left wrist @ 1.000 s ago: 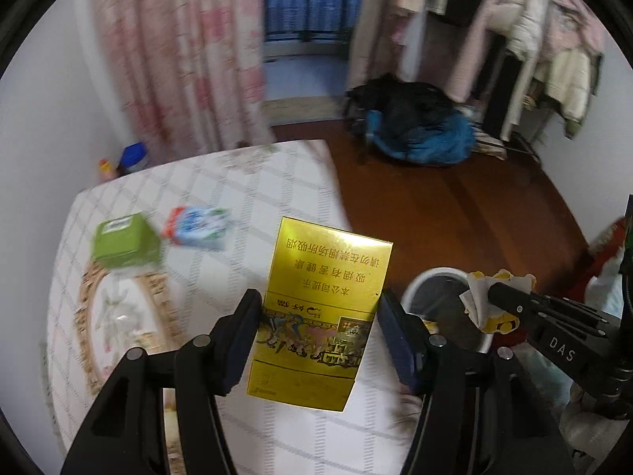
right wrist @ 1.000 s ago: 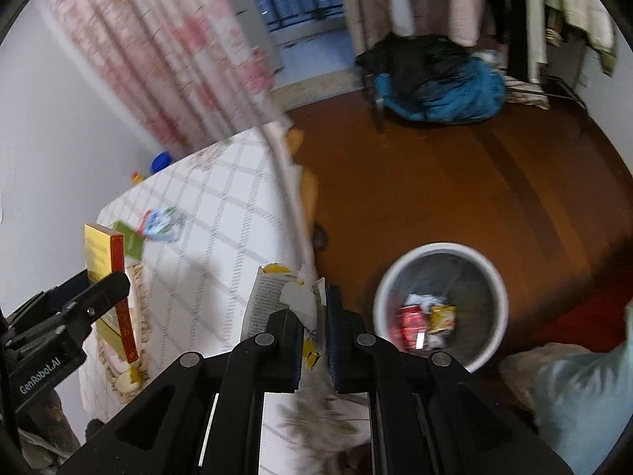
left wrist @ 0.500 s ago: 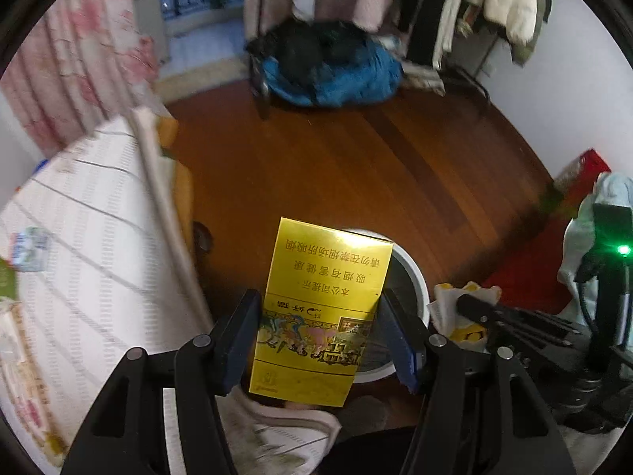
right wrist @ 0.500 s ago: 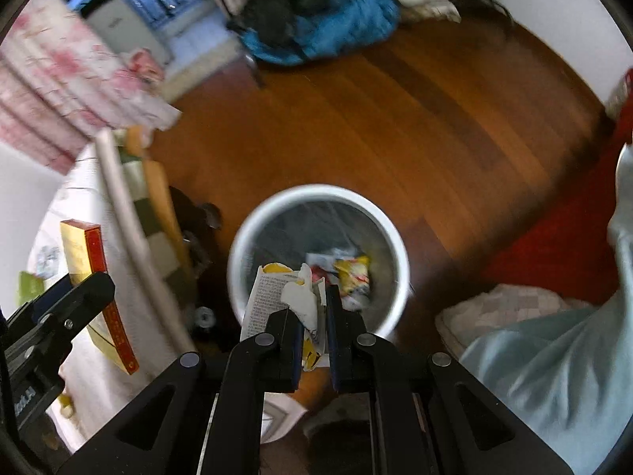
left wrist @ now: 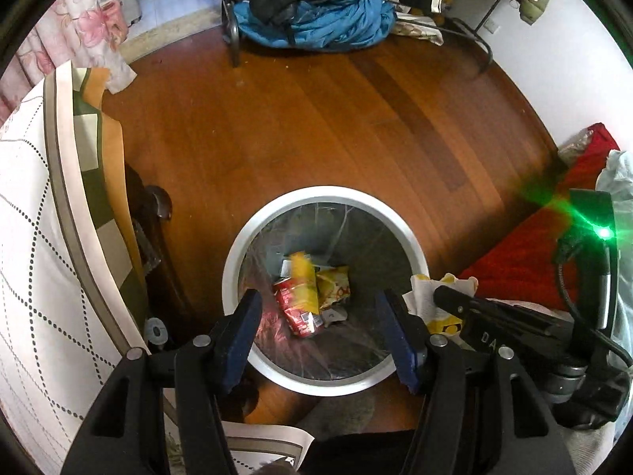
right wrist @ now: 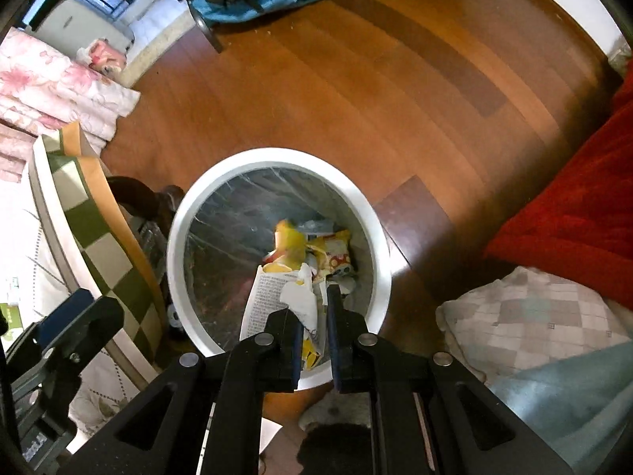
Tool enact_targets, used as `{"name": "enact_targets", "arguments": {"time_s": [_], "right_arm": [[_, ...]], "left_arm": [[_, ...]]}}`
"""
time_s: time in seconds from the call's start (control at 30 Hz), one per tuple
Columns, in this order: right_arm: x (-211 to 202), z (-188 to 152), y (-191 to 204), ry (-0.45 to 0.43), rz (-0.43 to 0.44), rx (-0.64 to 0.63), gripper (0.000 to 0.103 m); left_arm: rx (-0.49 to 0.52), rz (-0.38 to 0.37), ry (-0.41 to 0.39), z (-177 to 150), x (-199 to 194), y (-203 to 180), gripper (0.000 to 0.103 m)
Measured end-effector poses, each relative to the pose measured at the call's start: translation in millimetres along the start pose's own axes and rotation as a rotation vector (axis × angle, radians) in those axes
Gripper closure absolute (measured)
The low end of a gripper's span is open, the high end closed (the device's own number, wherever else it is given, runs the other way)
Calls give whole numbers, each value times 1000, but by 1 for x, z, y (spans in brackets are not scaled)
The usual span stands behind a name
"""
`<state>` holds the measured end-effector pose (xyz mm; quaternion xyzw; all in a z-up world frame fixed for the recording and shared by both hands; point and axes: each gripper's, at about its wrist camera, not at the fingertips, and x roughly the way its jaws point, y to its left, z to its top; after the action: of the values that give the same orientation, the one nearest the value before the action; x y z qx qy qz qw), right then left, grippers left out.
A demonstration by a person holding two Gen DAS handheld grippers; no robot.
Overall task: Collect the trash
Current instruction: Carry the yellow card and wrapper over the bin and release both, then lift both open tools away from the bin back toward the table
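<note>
Released since the earlier frame, the yellow box (left wrist: 302, 283) is no longer held between the left gripper's fingers; in the left wrist view it is caught as a blurred yellow shape inside the white bin (left wrist: 237, 253), over the red wrapper (left wrist: 292, 308) and the yellow snack bag (left wrist: 334, 285) already lying there. The left gripper (left wrist: 322, 340) is seen spread wide and empty, directly above the bin's mouth. At about 3 o'clock from that mouth, the right gripper's fingertips are seen from the side with the crumpled paper (left wrist: 429, 301) pinched between them, just at the rim.

In the right wrist view the right gripper (right wrist: 314, 308) is pressed onto the crumpled paper — a printed leaflet with white and yellow scraps — which hangs over the bin's opening at about 6 o'clock. The yellow box is seen blurred at the centre of the bin, so it is judged to be falling or only just landed. The left gripper is glimpsed at 8 o'clock, beside the checked bed cover (right wrist: 99, 245).

One piece is thus judged delivered — the paper is not yet dropped, though it appears placed for release.
</note>
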<state>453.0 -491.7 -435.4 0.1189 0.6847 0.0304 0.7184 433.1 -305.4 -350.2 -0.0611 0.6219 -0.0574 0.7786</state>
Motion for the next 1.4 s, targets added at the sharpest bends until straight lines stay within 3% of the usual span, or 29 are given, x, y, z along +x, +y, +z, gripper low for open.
{"name": "enact_targets", "arguments": {"time_s": [0.03,0.07,0.1,0.13,0.2,0.27,0.63,0.97,1.2,1.4], "right_arm": [[2,0,0,7,-8,0,74],[4,0,0,10,-11,4,47],[3,0,0,7,-8,7,35],[2,0,1,4,-8,4,22],[-1,-1,3,-2,-30,-6,20],[-7,-3,6,-7,-55,-13,5],[-48,-19,18,-66,-126,-48,2],[-111,-41,31,-154,-108,-69,2],[-183,-59,51,-264,-57,-81,2],[-239,-83,105,-355,25,-150,2]], "left_arm": [[-1,7,0,-1,0,1,34],[-1,14,-1,-1,0,1,22],[0,23,-1,-1,0,2,14],[-1,30,-2,-2,-1,4,13],[0,48,-4,-4,-3,7,13],[-3,62,-9,-5,-5,11,12],[-11,107,-65,-14,-38,26,9],[-12,116,-135,-20,-83,23,9],[-13,108,-228,-30,-147,26,9],[-86,137,-360,-43,-225,70,9]]}}
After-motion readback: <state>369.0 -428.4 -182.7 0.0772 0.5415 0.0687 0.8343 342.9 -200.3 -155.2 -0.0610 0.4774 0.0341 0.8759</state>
